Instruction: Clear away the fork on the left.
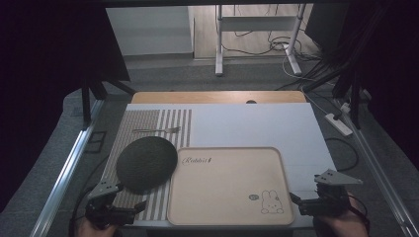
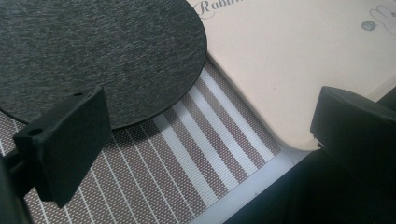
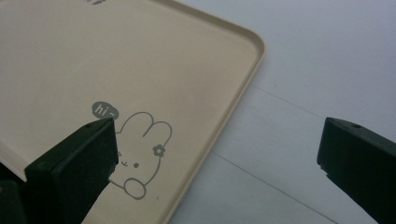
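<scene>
Broadly, a white table [image 1: 247, 126] spans the middle of the high view, with a striped placemat [image 1: 148, 123] down its left part. Next in size, a beige tray [image 1: 222, 187] with a rabbit drawing sits at lower centre, its left edge lying on the placemat. A dark round mat [image 1: 146, 164] lies on the placemat at centre left, its right rim touching or just overlapping the tray's upper left corner. A fork [image 1: 157, 130] lies across the placemat above the round mat. At lower left the left gripper [image 1: 129, 197] hovers by the round mat's near edge, jaws spread wide with nothing between them. At lower right the right gripper [image 1: 295, 202] sits just beside the tray's right corner, jaws likewise wide apart and empty.
</scene>
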The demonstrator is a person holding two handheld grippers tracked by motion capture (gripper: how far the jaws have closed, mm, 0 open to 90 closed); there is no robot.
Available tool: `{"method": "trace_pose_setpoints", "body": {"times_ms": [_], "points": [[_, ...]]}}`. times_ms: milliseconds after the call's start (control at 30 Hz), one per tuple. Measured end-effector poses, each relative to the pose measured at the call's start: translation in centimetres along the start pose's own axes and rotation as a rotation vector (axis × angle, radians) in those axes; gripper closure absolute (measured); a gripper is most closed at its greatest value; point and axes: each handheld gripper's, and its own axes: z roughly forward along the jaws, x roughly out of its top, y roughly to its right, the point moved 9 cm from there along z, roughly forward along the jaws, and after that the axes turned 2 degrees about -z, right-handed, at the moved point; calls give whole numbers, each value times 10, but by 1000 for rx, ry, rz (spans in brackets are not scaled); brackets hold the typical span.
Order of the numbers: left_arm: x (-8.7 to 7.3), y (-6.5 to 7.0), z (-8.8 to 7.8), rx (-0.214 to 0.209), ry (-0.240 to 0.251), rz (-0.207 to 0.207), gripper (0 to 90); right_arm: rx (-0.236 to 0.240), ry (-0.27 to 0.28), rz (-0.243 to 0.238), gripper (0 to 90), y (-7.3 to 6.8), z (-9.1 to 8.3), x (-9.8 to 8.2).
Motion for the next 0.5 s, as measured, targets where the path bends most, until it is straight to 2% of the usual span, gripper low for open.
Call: {"method": "trace_pose_setpoints", "body": {"times_ms": [200,500], "points": [[0,-1,0,1,1,-10,0,25,14,-1,0,-2,-1,1],[-1,-1,1,-9,-9,-14,0,21,10,15,0,0,-1,1]]}}
